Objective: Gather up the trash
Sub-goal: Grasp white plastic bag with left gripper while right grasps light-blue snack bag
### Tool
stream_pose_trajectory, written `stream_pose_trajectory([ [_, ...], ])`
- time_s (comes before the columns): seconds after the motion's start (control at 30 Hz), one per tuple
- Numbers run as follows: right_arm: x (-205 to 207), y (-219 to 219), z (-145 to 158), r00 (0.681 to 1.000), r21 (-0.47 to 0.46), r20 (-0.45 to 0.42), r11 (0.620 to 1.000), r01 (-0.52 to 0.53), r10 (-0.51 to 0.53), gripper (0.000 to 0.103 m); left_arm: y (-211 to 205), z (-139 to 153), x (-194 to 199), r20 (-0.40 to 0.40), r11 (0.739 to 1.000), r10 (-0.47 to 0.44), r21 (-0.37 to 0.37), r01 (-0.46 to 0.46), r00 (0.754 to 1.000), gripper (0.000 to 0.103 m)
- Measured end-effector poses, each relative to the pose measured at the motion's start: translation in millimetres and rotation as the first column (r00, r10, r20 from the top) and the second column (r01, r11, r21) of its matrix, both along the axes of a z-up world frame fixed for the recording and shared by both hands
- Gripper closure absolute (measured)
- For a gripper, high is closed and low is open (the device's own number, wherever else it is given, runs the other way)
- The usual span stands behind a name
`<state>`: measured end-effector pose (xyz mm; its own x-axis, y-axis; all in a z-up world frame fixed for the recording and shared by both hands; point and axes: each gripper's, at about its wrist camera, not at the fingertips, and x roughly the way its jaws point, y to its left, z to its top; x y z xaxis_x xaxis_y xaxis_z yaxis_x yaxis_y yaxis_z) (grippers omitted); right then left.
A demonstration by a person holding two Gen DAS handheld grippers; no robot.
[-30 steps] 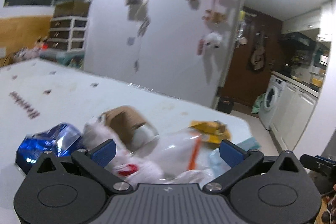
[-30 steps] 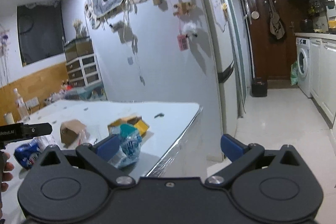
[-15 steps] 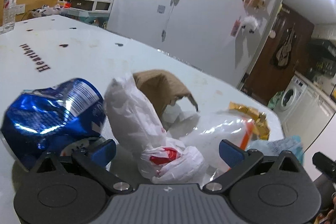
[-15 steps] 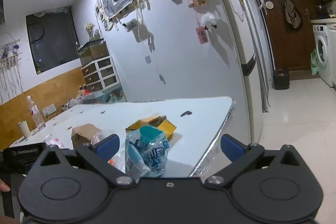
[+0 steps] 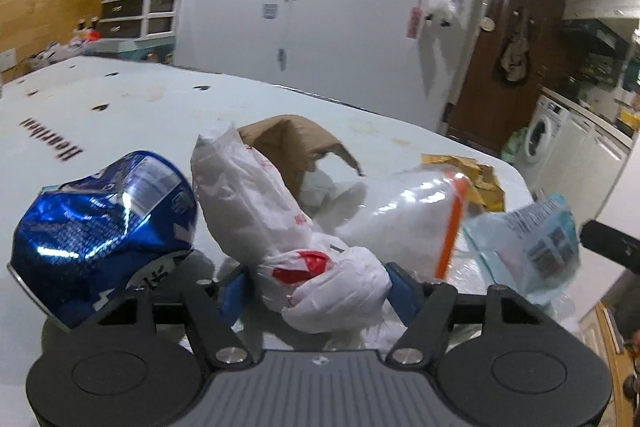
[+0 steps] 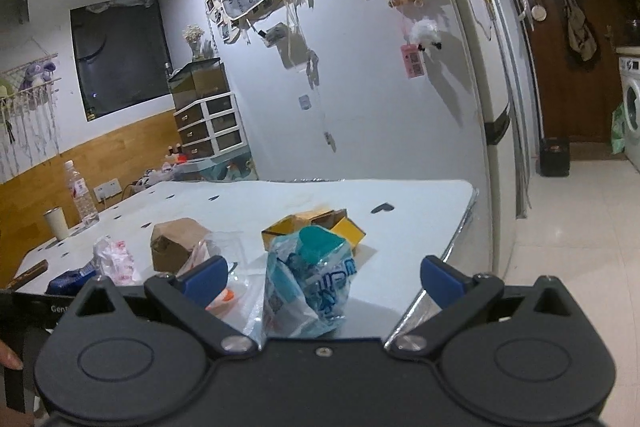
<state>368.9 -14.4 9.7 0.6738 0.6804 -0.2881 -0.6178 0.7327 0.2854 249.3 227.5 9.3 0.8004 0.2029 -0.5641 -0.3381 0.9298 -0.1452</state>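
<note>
Knotted white plastic bag with red print (image 5: 320, 283) on white table (image 5: 132, 107) — pinched between just-narrowed left gripper (image 5: 316, 287) pads; right gripper (image 6: 324, 277) spread wide — around crumpled teal-and-clear wrapper (image 6: 312, 283), not touching.

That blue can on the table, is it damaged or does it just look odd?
Damaged: the blue can is crushed and dented, lying on the table beside a knotted white bag, a torn brown paper bag and other wrappers.
</note>
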Motion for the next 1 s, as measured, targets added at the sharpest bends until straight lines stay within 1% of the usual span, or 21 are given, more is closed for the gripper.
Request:
stream_pose_trajectory([
  [0.07,2,0,-1,1.000,0.011,-0.020,1.000,-0.002,0.002,0.000,-5,0,-1,0.001,0.999,-0.034,0.010,0.033,0.999,0.034],
  [0.17,1,2,-3,1.000,0.016,-0.028,1.000,-0.004,0.005,0.000,-12,0,-8,0.008,0.996,-0.083,0.018,0.083,0.996,0.034],
  [0.27,2,5,-6,0.998,0.033,-0.050,0.999,-0.028,0.030,0.000,-15,-1,-18,0.026,0.990,-0.141,-0.015,0.141,0.990,0.034],
  [0.33,3,8,-8,0.997,0.041,-0.078,0.999,-0.015,0.018,0.000,-15,-3,-24,0.040,0.981,-0.183,-0.051,0.185,0.982,0.034],
  [0.43,8,11,-12,0.993,0.072,-0.120,0.997,0.004,0.005,0.002,-20,-4,-27,0.045,0.968,-0.242,-0.061,0.244,0.969,0.034],
  [0.5,13,13,-15,0.988,0.095,-0.153,0.995,0.015,-0.001,0.007,-28,-4,-25,0.031,0.960,-0.276,-0.046,0.277,0.961,0.034],
  [0.53,14,14,-17,0.987,0.099,-0.161,0.995,0.019,-0.003,0.008,-31,-5,-24,0.024,0.958,-0.285,-0.037,0.286,0.958,0.034],
  [0.57,16,17,-19,0.986,0.096,-0.167,0.995,0.021,-0.004,0.012,-34,-5,-23,0.018,0.957,-0.287,-0.027,0.287,0.958,0.034],
  [0.6,16,20,-20,0.986,0.089,-0.166,0.996,0.014,0.001,0.018,-35,-5,-23,0.016,0.958,-0.284,-0.025,0.285,0.959,0.034],
  [0.63,15,22,-21,0.986,0.080,-0.166,0.997,0.005,0.009,0.022,-35,-5,-23,0.017,0.960,-0.279,-0.026,0.280,0.960,0.033],
  [0.67,15,26,-22,0.986,0.067,-0.167,0.998,-0.008,0.020,0.032,-35,-4,-22,0.017,0.962,-0.271,-0.028,0.271,0.962,0.033],
  [0.7,15,28,-24,0.985,0.054,-0.168,0.998,-0.019,0.027,0.045,-35,-5,-22,0.019,0.965,-0.259,-0.032,0.259,0.966,0.033],
  [0.73,13,30,-25,0.986,0.036,-0.165,0.999,-0.026,0.031,0.051,-34,-5,-22,0.022,0.968,-0.248,-0.039,0.249,0.968,0.033],
  [0.8,10,29,-25,0.988,0.022,-0.151,0.999,-0.040,0.042,0.052,-30,-5,-25,0.040,0.970,-0.228,-0.074,0.231,0.973,0.031],
  [0.87,6,27,-23,0.988,0.008,-0.138,0.997,-0.074,0.074,0.054,-27,-5,-26,0.058,0.971,-0.209,-0.107,0.215,0.976,0.027],
  [0.9,3,26,-21,0.988,0.002,-0.129,0.996,-0.084,0.084,0.055,-27,-5,-27,0.063,0.972,-0.200,-0.115,0.206,0.978,0.025],
  [0.97,-4,23,-18,0.988,-0.013,-0.114,0.994,-0.108,0.106,0.056,-29,-5,-27,0.067,0.977,-0.168,-0.120,0.176,0.983,0.019],
  [1.0,-7,22,-17,0.986,-0.017,-0.110,0.992,-0.125,0.122,0.056,-30,-5,-26,0.068,0.979,-0.158,-0.121,0.165,0.985,0.018],
])
